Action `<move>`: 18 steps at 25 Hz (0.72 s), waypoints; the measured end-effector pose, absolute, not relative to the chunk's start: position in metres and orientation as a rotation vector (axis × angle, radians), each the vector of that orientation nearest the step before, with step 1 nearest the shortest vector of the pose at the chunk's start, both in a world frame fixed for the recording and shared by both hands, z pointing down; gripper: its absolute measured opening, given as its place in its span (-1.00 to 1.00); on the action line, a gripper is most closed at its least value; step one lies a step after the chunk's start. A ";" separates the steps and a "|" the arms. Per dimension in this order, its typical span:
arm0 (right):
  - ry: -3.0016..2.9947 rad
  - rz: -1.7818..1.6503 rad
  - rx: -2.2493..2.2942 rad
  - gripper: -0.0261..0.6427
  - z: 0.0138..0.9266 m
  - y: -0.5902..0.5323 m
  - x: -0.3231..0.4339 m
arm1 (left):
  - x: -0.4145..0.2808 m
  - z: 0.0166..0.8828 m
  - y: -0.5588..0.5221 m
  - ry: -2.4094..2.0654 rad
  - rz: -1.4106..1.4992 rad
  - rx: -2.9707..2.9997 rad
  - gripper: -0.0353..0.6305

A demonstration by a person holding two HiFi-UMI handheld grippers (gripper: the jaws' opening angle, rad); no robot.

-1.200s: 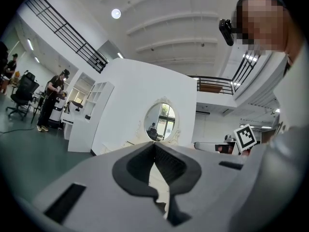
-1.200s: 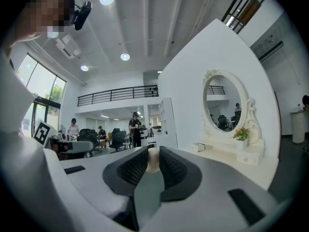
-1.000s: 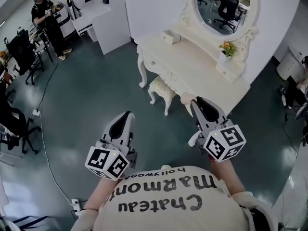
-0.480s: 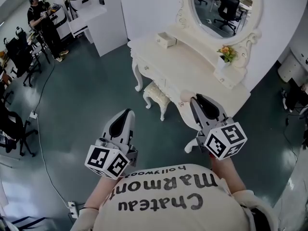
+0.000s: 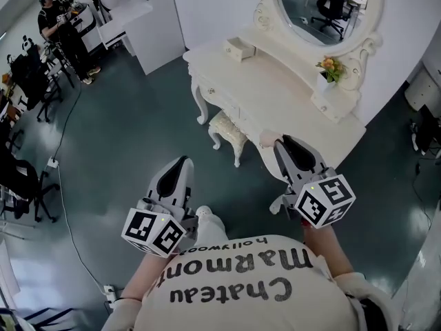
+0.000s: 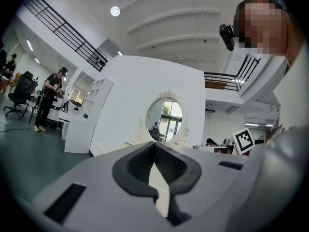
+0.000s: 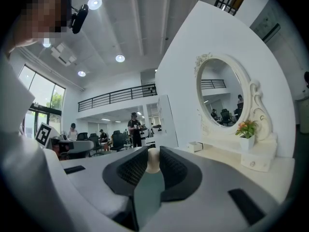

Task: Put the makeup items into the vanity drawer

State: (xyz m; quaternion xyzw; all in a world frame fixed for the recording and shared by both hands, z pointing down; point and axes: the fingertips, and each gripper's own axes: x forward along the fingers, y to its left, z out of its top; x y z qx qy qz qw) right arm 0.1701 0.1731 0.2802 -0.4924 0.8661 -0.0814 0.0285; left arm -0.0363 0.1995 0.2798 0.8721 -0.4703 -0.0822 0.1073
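A cream vanity table (image 5: 275,88) with an oval mirror (image 5: 324,5) stands ahead of me; its front drawers (image 5: 213,92) are closed. A small box drawer (image 5: 240,47) on the back left of its top stands pulled open. My right gripper (image 5: 275,142) hovers over the vanity's near corner. It is shut on a pale, rounded makeup item (image 7: 153,161) that peeks out at the jaw tips (image 5: 267,138). My left gripper (image 5: 182,161) hangs over the floor to the left of the stool. Its jaws (image 6: 154,146) meet at the tips with nothing between them.
A padded cream stool (image 5: 229,131) is tucked under the vanity. A flower pot (image 5: 329,71) stands on the raised shelf at the mirror's right. White counters (image 5: 148,19), office chairs (image 5: 27,74) and a standing person (image 5: 58,26) are far to the left. A floor cable (image 5: 65,205) runs along the left.
The view has shifted a little relative to the vanity, and a white shoe now shows below the left gripper. Both grippers keep their pose and grip.
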 end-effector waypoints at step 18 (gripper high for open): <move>2.622 -0.255 -1.641 -0.64 0.275 0.072 0.149 | -0.056 0.270 0.073 -1.272 -0.268 2.615 -0.87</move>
